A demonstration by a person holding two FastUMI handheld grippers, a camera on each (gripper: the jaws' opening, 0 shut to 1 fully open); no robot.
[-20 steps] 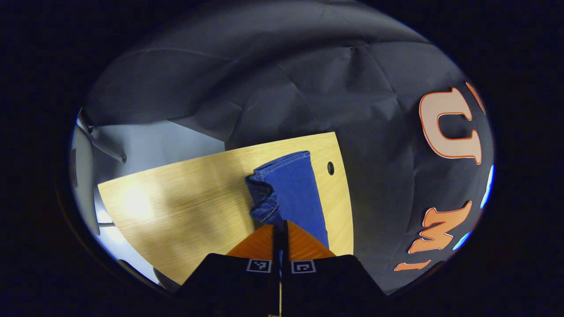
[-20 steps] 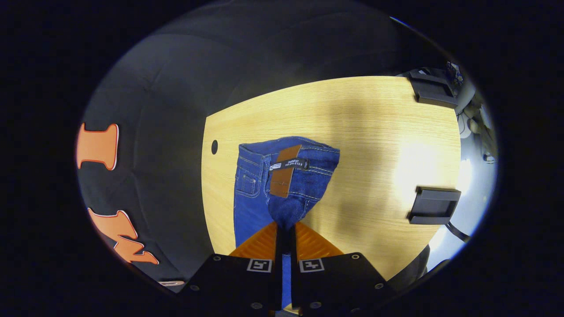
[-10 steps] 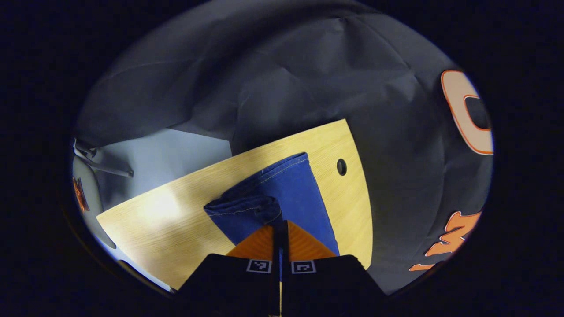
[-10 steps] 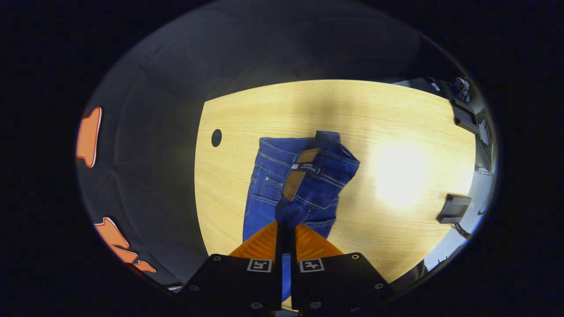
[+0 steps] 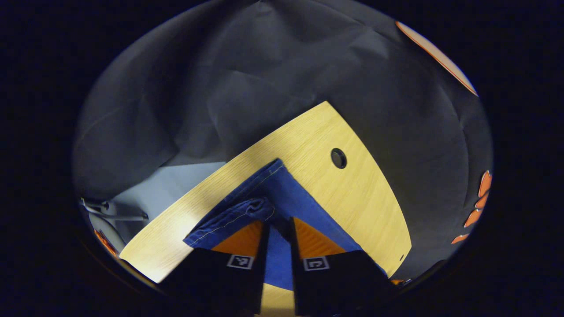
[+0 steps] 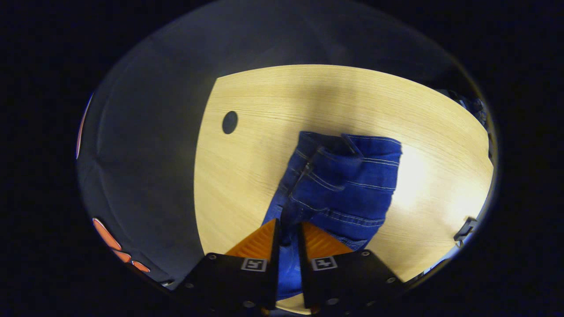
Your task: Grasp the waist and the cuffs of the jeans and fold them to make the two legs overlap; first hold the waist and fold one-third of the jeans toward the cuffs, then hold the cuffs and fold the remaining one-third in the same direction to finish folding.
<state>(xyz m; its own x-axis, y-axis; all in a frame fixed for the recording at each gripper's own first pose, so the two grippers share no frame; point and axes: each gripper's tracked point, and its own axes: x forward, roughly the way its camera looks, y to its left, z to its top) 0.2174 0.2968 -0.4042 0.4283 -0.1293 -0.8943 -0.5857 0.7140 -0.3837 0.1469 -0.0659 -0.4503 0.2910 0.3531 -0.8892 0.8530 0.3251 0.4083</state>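
The blue jeans lie on the wooden table (image 6: 264, 97). In the right gripper view the waist end (image 6: 348, 180) is folded over on itself, back pocket seams up. My right gripper (image 6: 288, 229) sits low over it, orange fingers (image 6: 260, 242) a little apart with denim showing in the gap. The two cuffs (image 5: 246, 211) rest one on the other in the left gripper view, the upper one slightly rumpled. My left gripper (image 5: 277, 224) is down at the cuffs, its fingers (image 5: 240, 233) parted with flat denim showing between them.
A round cable hole (image 5: 338, 158) (image 6: 229, 122) sits in the table near the jeans. The table's edge runs close beside the legs, with the black cloth wall beyond. A black fixture (image 6: 466, 228) clings to the far right edge. Grey floor (image 5: 163, 185) shows past the left end.
Both grippers swung the lifted leg across and down, so the jeans now lie doubled on the table. The gaps between both pairs of fingers have widened.
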